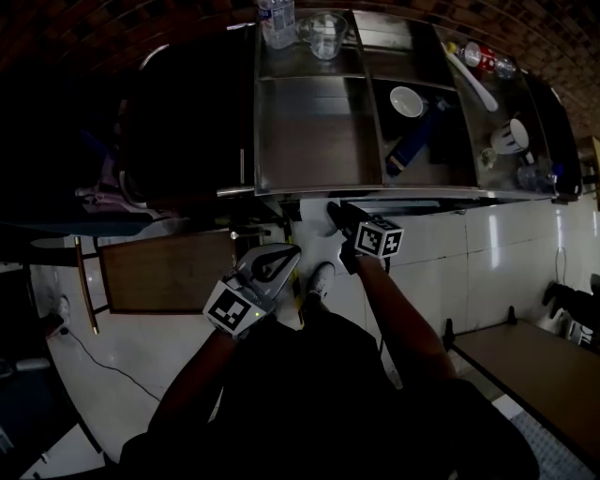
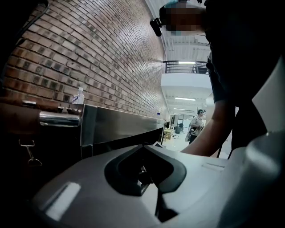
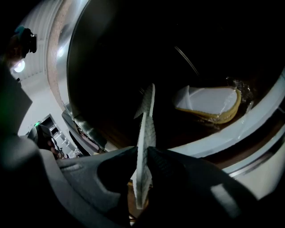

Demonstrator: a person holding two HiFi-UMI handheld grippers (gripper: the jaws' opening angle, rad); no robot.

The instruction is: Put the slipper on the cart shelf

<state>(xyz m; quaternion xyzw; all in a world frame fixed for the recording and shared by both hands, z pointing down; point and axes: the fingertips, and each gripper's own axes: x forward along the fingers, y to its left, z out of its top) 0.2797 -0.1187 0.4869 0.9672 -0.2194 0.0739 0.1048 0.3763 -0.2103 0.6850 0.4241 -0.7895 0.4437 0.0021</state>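
Note:
My right gripper [image 3: 142, 152] is shut on a thin white slipper [image 3: 146, 127], seen edge-on and standing up between the jaws. Beyond it a second white slipper with a yellowish sole [image 3: 209, 103] lies on the cart's dark lower shelf [image 3: 249, 127]. In the head view the right gripper [image 1: 339, 217] reaches under the front edge of the steel cart [image 1: 309, 131], and the slipper is hard to make out there. My left gripper [image 1: 274, 262] hangs lower left of it, jaws together and holding nothing. The left gripper [image 2: 147, 149] faces along the cart's side.
The cart top holds a water bottle [image 1: 277, 21], a glass cup [image 1: 325, 36], a white bowl [image 1: 407, 100], a mug [image 1: 511, 136] and other small items. A wooden table [image 1: 169, 270] stands at left, a bench [image 1: 525, 356] at right. A person's white shoe [image 1: 319, 279] is on the floor.

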